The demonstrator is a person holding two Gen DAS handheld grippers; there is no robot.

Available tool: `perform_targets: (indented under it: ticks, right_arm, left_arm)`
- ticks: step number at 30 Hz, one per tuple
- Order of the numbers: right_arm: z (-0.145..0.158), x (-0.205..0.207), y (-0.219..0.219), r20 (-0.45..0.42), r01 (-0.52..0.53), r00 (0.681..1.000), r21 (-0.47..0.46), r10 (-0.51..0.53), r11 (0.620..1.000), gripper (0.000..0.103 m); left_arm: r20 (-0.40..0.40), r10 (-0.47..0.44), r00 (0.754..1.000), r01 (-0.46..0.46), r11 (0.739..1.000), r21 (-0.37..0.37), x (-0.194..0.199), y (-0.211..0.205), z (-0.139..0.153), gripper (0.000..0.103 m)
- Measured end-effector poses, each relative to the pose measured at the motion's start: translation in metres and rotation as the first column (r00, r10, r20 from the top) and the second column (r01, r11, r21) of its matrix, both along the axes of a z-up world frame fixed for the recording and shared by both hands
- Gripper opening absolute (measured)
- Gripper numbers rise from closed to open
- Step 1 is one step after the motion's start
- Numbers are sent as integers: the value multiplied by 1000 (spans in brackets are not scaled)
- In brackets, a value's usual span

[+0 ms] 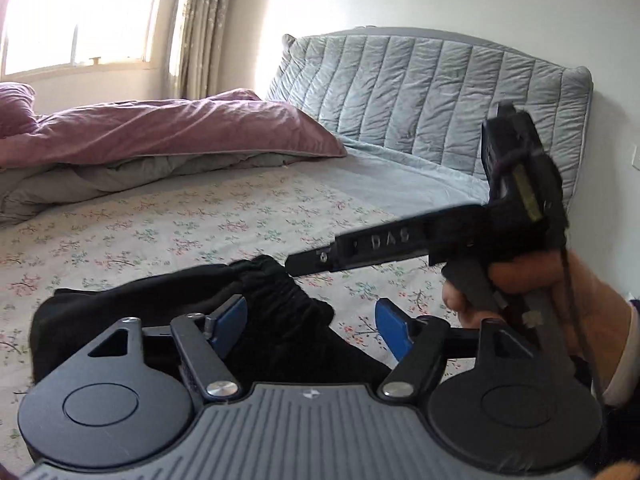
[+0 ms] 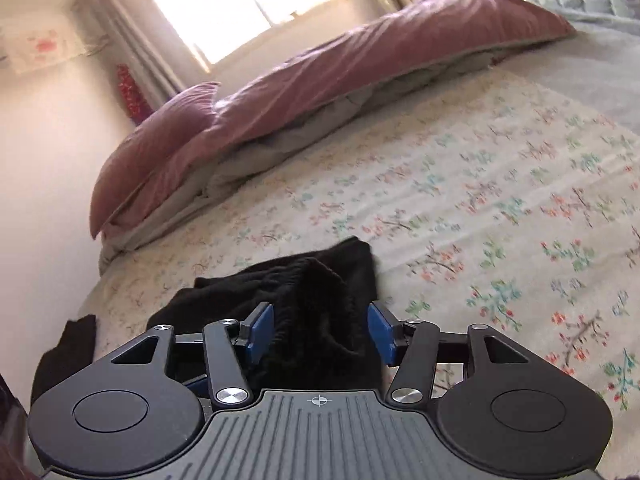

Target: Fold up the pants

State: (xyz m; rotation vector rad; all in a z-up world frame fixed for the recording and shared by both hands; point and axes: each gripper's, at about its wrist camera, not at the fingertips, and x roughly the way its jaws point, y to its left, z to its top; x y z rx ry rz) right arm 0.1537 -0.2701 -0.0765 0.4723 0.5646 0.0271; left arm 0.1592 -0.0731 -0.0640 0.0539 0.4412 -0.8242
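The black pants lie bunched on the floral bed sheet, their gathered elastic waistband uppermost. My left gripper is open wide just over them. Its left pad is at the fabric and its right pad hangs over bare sheet. From the right, a hand holds my right gripper, its tips at the waistband's far edge. In the right wrist view the pants rise as a loose mound between the blue pads of my right gripper. That gripper is open, the fabric slack.
A pink duvet over grey bedding is heaped along the far side of the bed under a bright window. A grey quilted headboard stands at the right. Another bit of black cloth hangs at the bed's near left edge.
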Motion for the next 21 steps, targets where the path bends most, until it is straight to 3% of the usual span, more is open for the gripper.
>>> perform_targets:
  ticks: [4, 7, 10, 12, 15, 19, 21]
  right_arm:
    - [-1, 30, 42, 2, -104, 994, -179, 106, 978, 51]
    - [-23, 56, 54, -116, -131, 987, -220, 107, 967, 36]
    - [-38, 56, 46, -176, -128, 980, -172, 97, 977, 27]
    - [-34, 51, 31, -185, -114, 978, -89, 96, 989, 18]
    - [-29, 46, 11, -181, -102, 978, -2, 100, 995, 16]
    - [-51, 58, 11, -234, -103, 968, -35, 92, 994, 16]
    - [-50, 57, 11, -236, -113, 967, -42, 100, 993, 16]
  left_arm:
    - [-79, 157, 984, -159, 987, -27, 26, 45, -10, 84]
    - [-229, 261, 938, -285, 956, -75, 53, 69, -37, 83]
    - [-311, 322, 894, -355, 933, -57, 69, 74, -50, 82]
    - [-312, 337, 888, -368, 929, -43, 70, 74, -51, 83]
    - [-324, 372, 870, -390, 921, 9, 72, 74, -54, 83]
    - [-328, 407, 852, -406, 911, 75, 72, 76, -64, 83]
    - [-385, 415, 824, -426, 903, 62, 76, 87, -66, 84]
